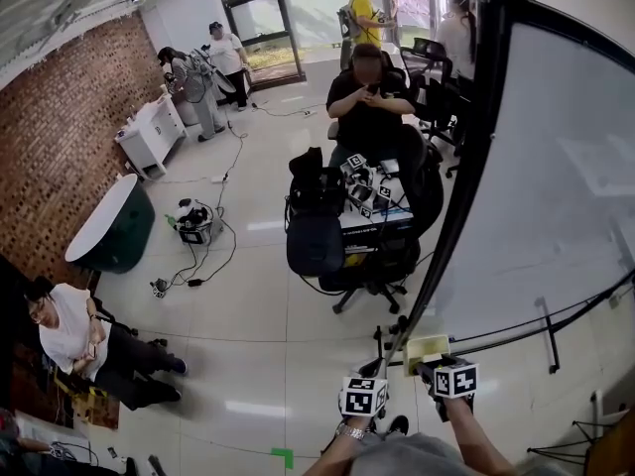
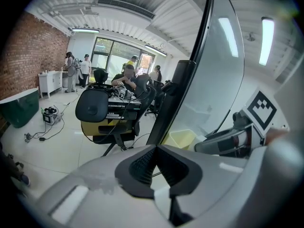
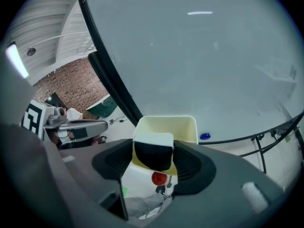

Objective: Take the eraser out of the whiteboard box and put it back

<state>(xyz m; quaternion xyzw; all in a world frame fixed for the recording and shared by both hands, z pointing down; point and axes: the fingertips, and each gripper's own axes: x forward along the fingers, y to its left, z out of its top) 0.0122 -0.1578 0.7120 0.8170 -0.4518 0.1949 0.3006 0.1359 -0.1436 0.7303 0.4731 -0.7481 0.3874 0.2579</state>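
Note:
In the right gripper view my right gripper (image 3: pixel 153 156) is shut on the eraser (image 3: pixel 153 150), a white-backed block with black felt. It is held just in front of the open pale yellow whiteboard box (image 3: pixel 184 127), which hangs at the board's lower edge. The head view shows that box (image 1: pixel 427 349) right above both marker cubes, with the right gripper (image 1: pixel 448 373) closest to it. My left gripper (image 2: pixel 155 148) is shut with nothing in it, its jaws meeting in front of the box (image 2: pixel 183 137) to the left of the board frame.
The large whiteboard (image 1: pixel 556 186) on its black stand fills the right side. A blue magnet (image 3: pixel 204 137) sits near its lower rail. Office chairs and a cluttered desk (image 1: pixel 362 206) stand ahead, with several people around the room and cables on the floor.

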